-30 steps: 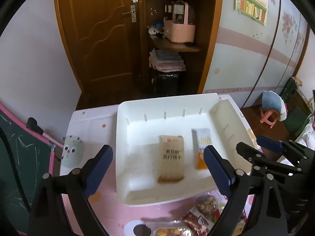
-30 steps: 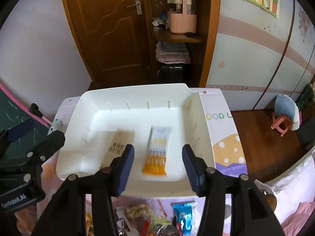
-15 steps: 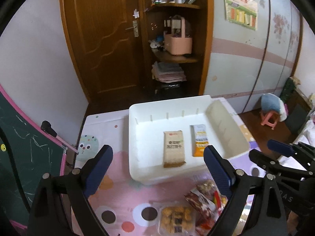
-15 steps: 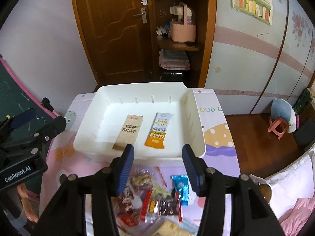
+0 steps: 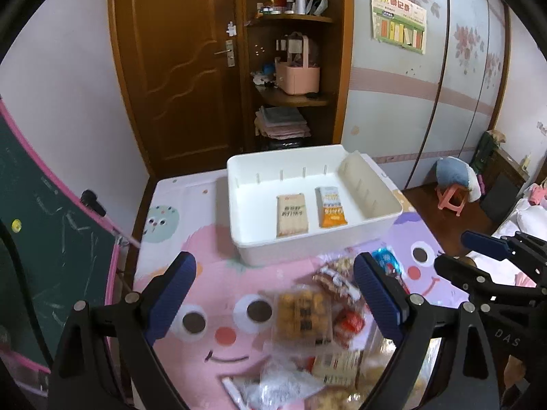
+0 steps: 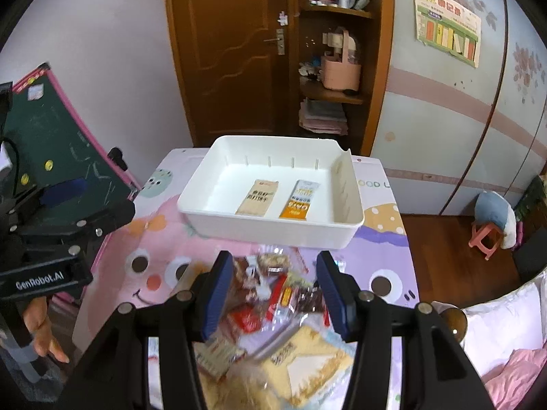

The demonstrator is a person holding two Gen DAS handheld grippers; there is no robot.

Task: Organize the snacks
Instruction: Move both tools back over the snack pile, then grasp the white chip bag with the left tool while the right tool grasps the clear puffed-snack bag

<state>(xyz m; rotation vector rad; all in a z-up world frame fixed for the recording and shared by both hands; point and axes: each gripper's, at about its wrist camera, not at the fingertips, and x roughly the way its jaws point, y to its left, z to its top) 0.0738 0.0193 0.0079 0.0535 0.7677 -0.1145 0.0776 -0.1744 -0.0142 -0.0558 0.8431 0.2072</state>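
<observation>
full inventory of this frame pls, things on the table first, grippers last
bin: 1, white, far half of the table
tan packet: 1, in the bin, left
orange packet: 1, in the bin, right
snack pile: count unclear, mixed wrappers, table in front of the bin
cookie tray: 1, clear, in the pile
table cover: 1, pink and purple cartoon print
chalkboard: 1, green, left of the table
stool: 1, pink, floor at right
left gripper: fingers blue, open, empty
right gripper: fingers blue, open, empty
</observation>
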